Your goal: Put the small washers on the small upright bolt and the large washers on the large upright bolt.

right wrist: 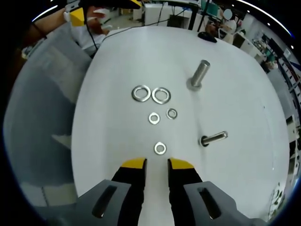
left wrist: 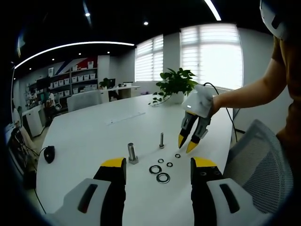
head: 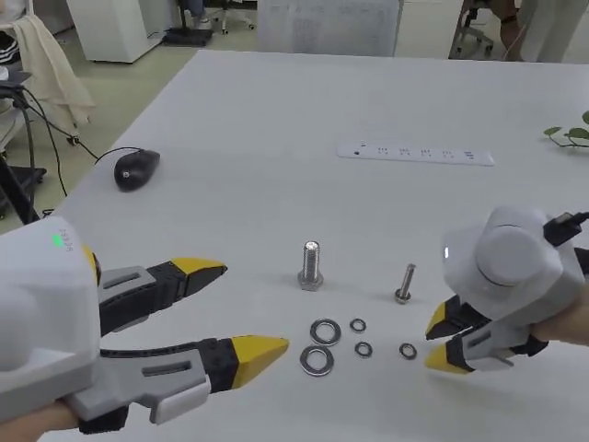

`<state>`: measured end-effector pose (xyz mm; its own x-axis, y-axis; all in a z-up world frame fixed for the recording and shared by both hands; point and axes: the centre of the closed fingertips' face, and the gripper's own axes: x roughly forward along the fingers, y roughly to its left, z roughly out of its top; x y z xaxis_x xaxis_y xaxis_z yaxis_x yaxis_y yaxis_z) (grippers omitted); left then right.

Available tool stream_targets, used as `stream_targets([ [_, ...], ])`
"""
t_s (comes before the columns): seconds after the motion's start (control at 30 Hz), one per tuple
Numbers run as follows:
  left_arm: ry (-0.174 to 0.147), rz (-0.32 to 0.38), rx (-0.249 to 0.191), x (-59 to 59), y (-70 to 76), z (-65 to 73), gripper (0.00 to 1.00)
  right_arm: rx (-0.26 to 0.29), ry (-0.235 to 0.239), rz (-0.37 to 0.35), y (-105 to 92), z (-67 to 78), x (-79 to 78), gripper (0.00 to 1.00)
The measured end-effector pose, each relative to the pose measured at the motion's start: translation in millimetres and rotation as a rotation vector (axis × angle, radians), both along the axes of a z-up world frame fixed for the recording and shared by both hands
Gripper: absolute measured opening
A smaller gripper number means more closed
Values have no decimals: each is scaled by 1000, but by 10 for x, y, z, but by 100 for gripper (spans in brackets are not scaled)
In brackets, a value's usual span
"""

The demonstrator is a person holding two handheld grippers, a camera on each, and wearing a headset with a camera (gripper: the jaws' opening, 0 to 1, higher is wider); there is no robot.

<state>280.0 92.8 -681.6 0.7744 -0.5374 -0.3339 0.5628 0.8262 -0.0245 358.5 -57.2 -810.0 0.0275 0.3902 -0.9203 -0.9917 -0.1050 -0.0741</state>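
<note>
Right tool [right wrist: 156, 164] narrowly parted, empty; washer [right wrist: 160, 148] just ahead of tips. Lies flat on desk [right wrist: 117, 56]: closing may skid it off. Left tool [head: 252, 307] wide open, empty.

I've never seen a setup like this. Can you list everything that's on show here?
Table: one, white, under everything.
Large bolt: one, silver, standing mid-table.
Small bolt: one, silver, standing right of the large one.
Large washers: two, silver, flat in front of the large bolt.
Small washers: three, silver, flat right of the large washers.
Mouse: one, black, far left.
Power strip: one, white, far side.
Plant: one, green, right edge.
Left tool: one, grey-black, yellow tips, wide open.
Right tool: one, same colours, slightly open beside the rightmost small washer.
</note>
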Motion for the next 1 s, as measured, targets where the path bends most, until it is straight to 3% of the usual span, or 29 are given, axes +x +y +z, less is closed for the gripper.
stream_targets([
  [0.73, 4, 5, -6, 33, 6, -31, 54, -41, 47, 31, 152, -166, 50, 19],
  [1.0, 3, 7, -11, 63, -1, -38, 54, -41, 61, 35, 162, -164, 50, 17],
])
